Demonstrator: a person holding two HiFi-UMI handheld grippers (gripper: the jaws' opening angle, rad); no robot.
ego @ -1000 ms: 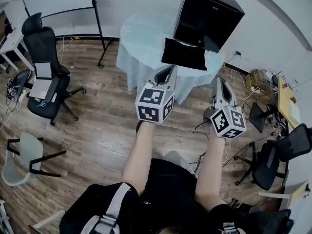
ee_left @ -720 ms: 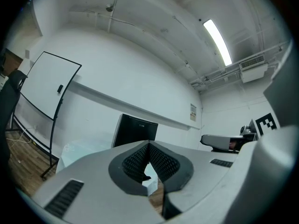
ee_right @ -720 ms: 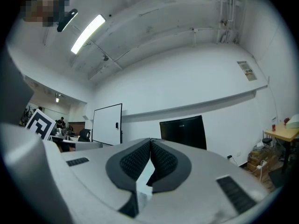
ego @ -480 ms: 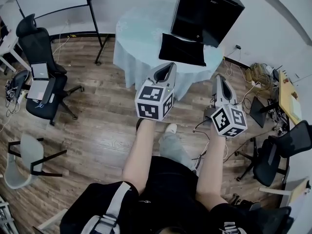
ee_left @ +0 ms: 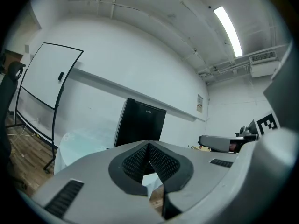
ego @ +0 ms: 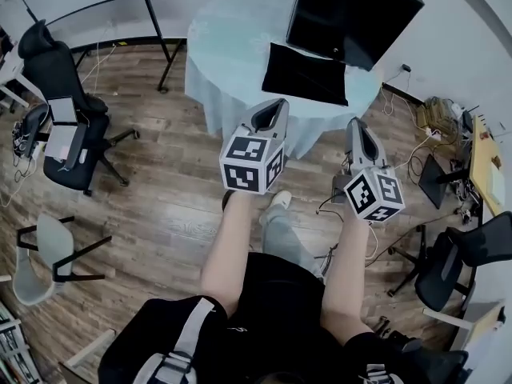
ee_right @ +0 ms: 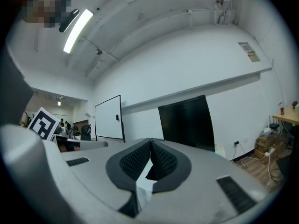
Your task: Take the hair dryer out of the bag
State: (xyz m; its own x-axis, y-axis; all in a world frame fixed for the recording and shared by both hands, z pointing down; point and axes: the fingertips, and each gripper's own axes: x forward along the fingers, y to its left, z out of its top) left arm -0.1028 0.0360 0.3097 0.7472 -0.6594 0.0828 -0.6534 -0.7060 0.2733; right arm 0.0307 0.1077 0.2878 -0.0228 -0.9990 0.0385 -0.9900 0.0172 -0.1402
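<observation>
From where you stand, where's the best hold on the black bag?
Probably the bag's near edge, coming from your side of the table: it lies flat, that edge faces you, and a black box stands behind it, blocking the far side. No handle or opening shows.

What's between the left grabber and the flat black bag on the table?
Only bare light-blue tablecloth. The head view shows nothing else lying between the left gripper and the black bag.

The pads (ee_left: 135, 162) looked dark and rough; ahead of them the tablecloth (ego: 232, 46) was smooth cloth, the floor (ego: 160, 182) below wood.
</observation>
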